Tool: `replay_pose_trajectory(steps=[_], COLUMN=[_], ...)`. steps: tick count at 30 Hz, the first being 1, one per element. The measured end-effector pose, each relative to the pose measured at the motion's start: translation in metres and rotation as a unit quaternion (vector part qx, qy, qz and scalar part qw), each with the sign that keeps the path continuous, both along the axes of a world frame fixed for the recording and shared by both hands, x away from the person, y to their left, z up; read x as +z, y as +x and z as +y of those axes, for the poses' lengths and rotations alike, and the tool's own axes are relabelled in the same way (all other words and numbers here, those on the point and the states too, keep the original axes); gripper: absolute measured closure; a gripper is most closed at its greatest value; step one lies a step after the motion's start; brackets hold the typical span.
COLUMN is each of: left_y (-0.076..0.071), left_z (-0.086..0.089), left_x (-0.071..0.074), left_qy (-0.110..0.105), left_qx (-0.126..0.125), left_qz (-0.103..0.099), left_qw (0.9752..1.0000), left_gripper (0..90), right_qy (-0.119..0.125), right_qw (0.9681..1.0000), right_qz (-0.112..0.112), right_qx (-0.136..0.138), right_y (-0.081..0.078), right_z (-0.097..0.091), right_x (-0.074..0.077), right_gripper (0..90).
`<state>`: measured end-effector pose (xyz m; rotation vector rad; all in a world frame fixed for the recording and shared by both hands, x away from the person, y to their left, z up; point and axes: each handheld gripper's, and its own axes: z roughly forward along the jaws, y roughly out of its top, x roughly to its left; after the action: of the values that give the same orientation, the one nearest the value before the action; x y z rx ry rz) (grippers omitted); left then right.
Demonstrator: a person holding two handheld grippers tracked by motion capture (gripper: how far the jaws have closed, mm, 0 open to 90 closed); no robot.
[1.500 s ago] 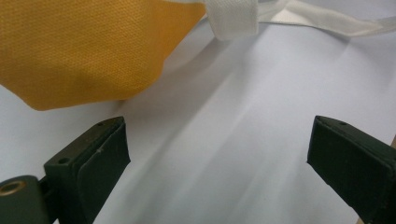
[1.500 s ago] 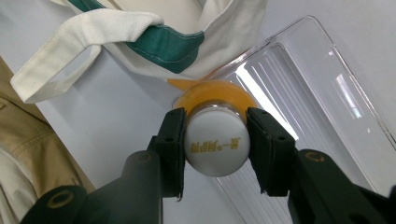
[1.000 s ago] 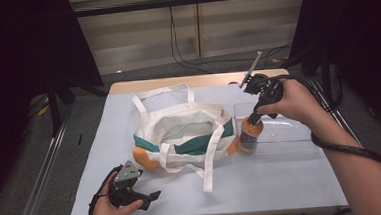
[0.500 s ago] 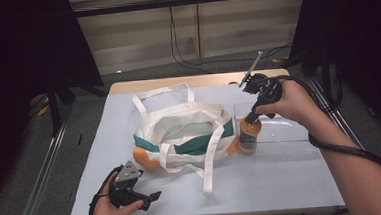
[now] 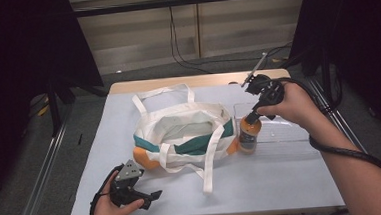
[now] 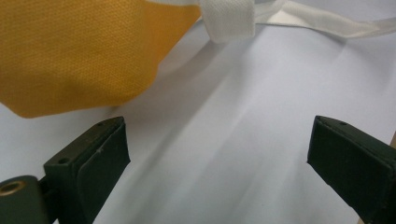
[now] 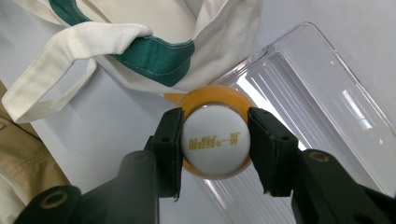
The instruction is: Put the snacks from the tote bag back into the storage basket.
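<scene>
White sheeting covers the table (image 5: 283, 187), and from where I sit the biggest thing on it is the cream bag (image 5: 182, 133) with a green band and orange corners, lying mid-table with its mouth open and its straps spilling toward 6 o'clock. At 3 o'clock from the bag lies a clear tray (image 5: 290, 131), long side toward me. Standing upright at the tray's near left corner, just beside the bag's right orange corner, is the bottle (image 5: 248, 134), orange with a white cap.

I have the right gripper (image 5: 255, 114) above the bottle, pointing down; its jaws flank the cap on both sides. They have just been opening slightly, and in the right gripper view a sliver of gap shows at the pads (image 7: 169, 140), so I read the hold as loosened.

At 7 o'clock from the bag, near the table's front edge, the left gripper (image 5: 151, 196) rests low with jaws wide apart over bare sheet.
</scene>
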<state>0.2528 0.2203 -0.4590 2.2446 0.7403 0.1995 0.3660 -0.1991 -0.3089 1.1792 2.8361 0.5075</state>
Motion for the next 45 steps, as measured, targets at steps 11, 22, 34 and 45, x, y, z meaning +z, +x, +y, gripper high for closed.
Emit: replay_pose_trajectory(steps=[11, 22, 34, 45], left_y=[0.003, 0.004, 0.008, 0.005], left_z=[0.002, -0.002, -0.004, -0.003], left_x=[-0.001, -0.001, -0.001, 0.001], left_qy=[0.002, 0.003, 0.009, 0.008], left_qx=[0.001, -0.001, -0.006, -0.003], left_qz=[0.006, 0.006, 0.006, 0.0], left_qw=[1.0, 1.0, 0.9999, 1.0], left_gripper=[5.2, 5.0, 4.8, 4.7], right_qy=[-0.026, -0.02, -0.015, -0.01], right_qw=[0.9996, 0.9996, 0.9992, 0.9989], right_qz=[0.002, -0.008, -0.023, -0.032], right_qx=[0.001, -0.019, -0.031, -0.032], right_y=[0.003, -0.003, -0.014, -0.026], right_z=[-0.001, -0.009, -0.016, -0.025], right_x=[-0.004, -0.001, 0.004, 0.003], right_gripper=[41.4, 20.4, 11.0, 9.4])
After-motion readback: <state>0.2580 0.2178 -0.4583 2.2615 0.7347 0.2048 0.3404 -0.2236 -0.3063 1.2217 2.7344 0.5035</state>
